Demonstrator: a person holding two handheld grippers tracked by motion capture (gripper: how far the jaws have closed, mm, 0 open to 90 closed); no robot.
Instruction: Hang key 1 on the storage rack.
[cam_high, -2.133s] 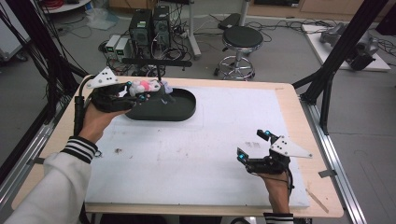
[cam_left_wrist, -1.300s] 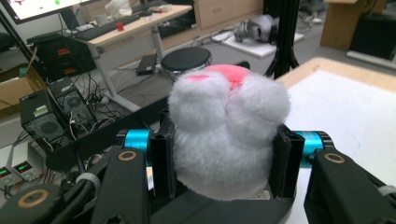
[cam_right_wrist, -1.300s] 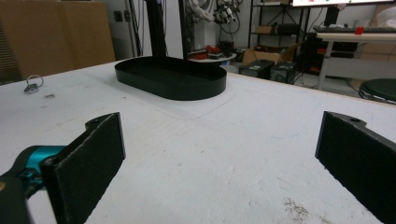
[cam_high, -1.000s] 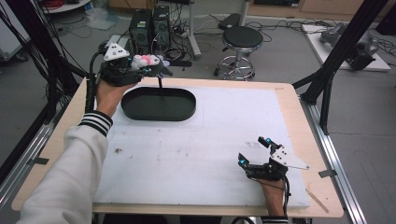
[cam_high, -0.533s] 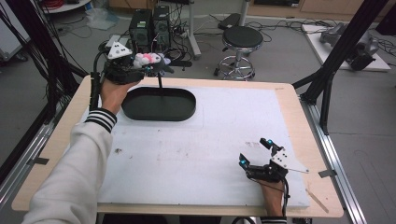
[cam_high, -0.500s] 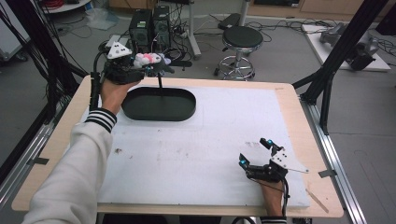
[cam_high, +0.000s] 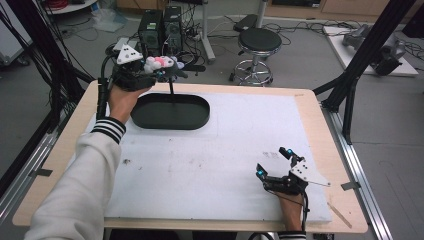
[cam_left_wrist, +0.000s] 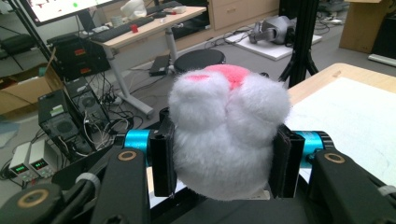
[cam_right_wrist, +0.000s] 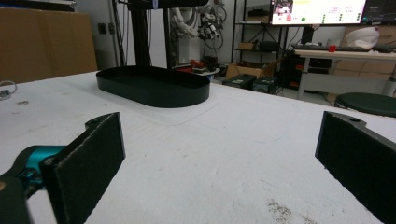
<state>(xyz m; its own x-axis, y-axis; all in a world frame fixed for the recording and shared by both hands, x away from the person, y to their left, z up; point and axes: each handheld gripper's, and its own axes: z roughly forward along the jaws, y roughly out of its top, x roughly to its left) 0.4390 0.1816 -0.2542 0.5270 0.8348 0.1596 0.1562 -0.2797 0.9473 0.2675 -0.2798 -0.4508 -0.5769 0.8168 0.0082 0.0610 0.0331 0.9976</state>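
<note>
1. High view: the left gripper (cam_high: 167, 70) is raised beyond the table's far edge, behind the black tray (cam_high: 170, 111); the plush (cam_high: 159, 62) looks small and its shape is unclear.
2. Left gripper view: the plush (cam_left_wrist: 229, 135) is white, fluffy, pink on top; both pads press its sides, so the jaws are clenched on it.
3. High view: the right gripper (cam_high: 274, 162) rests low at the near right of the white mat (cam_high: 210, 155).
4. Right gripper view: its jaws stand wide apart, with just the mat between them; the tray (cam_right_wrist: 154, 86) lies ahead.
</note>
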